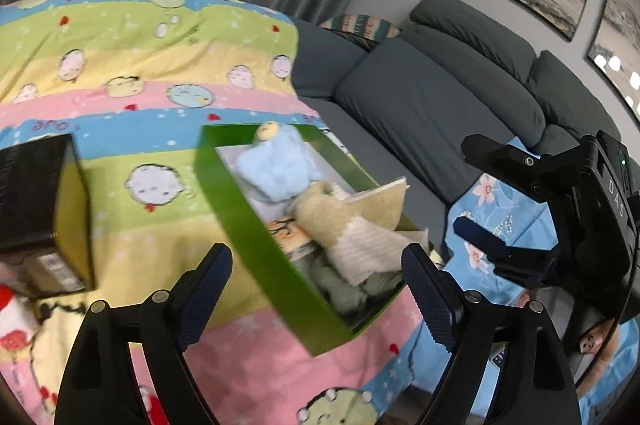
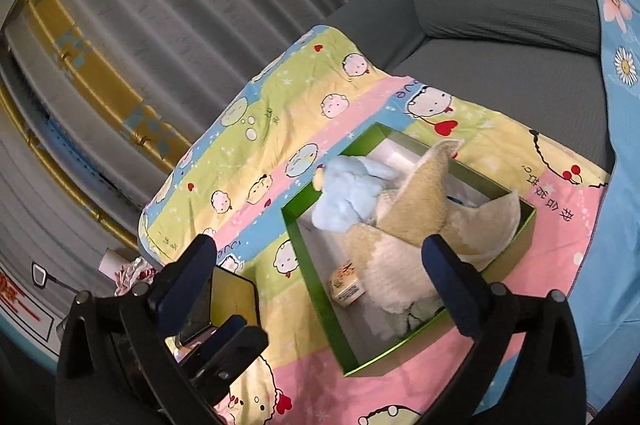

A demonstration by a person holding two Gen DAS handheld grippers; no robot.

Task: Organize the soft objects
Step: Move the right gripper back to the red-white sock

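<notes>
A green open box (image 1: 240, 217) (image 2: 316, 285) sits on a cartoon-print quilt (image 1: 132, 73) (image 2: 280, 105). Inside lie a light blue plush toy (image 1: 276, 165) (image 2: 352, 193), a beige and cream towel (image 1: 352, 221) (image 2: 412, 225), a grey-green cloth (image 1: 344, 289) (image 2: 412, 317) and a small printed carton (image 2: 347, 285). My left gripper (image 1: 320, 297) is open and empty, just before the box's near corner. My right gripper (image 2: 320, 281) is open and empty above the box; it also shows at the right of the left wrist view (image 1: 476, 185).
A dark box lid with green rim (image 1: 44, 217) (image 2: 224, 301) lies left of the box. A red and white soft item (image 1: 12, 325) lies at the quilt's left edge. A grey sofa (image 1: 440, 97) and a blue floral sheet (image 2: 616, 105) are to the right.
</notes>
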